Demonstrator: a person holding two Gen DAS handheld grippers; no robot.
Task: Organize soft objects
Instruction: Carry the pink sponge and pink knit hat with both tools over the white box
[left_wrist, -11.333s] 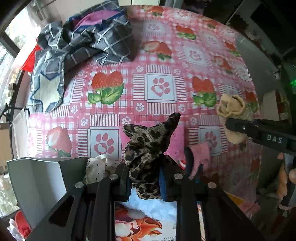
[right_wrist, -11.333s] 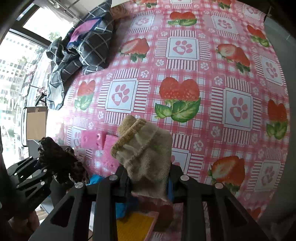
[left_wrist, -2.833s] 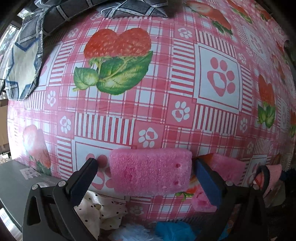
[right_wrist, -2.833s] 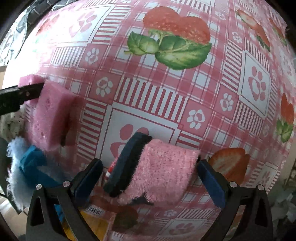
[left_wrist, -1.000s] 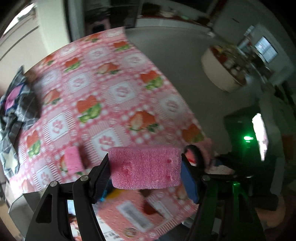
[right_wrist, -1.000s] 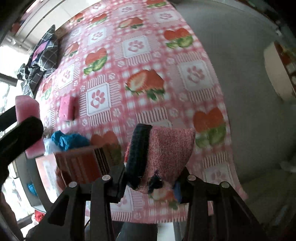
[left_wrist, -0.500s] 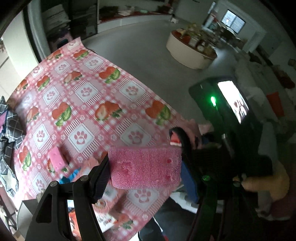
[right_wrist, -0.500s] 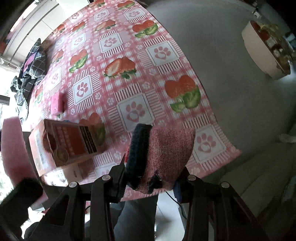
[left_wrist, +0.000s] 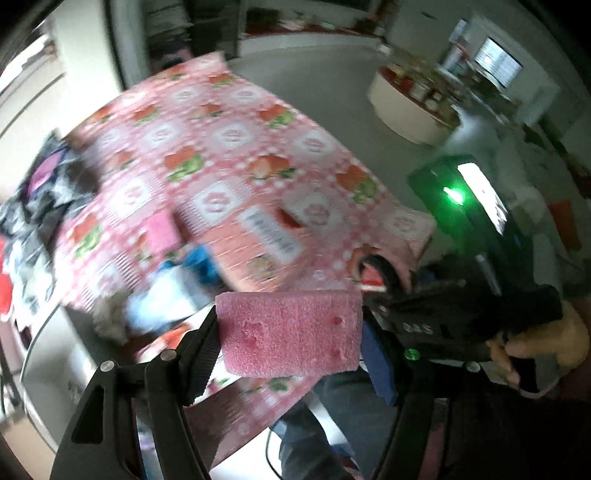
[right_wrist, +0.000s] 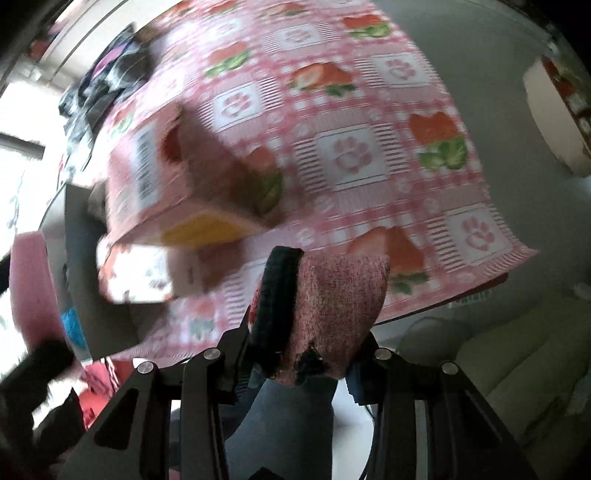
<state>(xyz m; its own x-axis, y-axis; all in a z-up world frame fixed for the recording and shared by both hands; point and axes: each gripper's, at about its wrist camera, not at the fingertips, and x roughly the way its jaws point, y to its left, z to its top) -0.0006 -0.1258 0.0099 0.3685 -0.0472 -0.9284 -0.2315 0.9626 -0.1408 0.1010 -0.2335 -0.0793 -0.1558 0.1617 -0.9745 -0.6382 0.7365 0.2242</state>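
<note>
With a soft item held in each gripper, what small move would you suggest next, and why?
Probably carry both on toward the grey bin at the table's edge. The left gripper clamps a pink sponge, the right gripper a pink sock, and both hang past the table.

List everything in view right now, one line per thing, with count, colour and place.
Foam block: one, pink, clamped in the left gripper.
Knit item: one, pink with a black cuff, clamped in the right gripper.
Second foam block: one, pink, on the tablecloth.
Tablecloth: one, pink check with strawberries and paw prints, covering the table.
Carton: one, pinkish printed box, at the table's near edge.
Plaid cloth: one, dark, far-left table corner.
Left gripper: one, black.
Right gripper: one, black.
</note>
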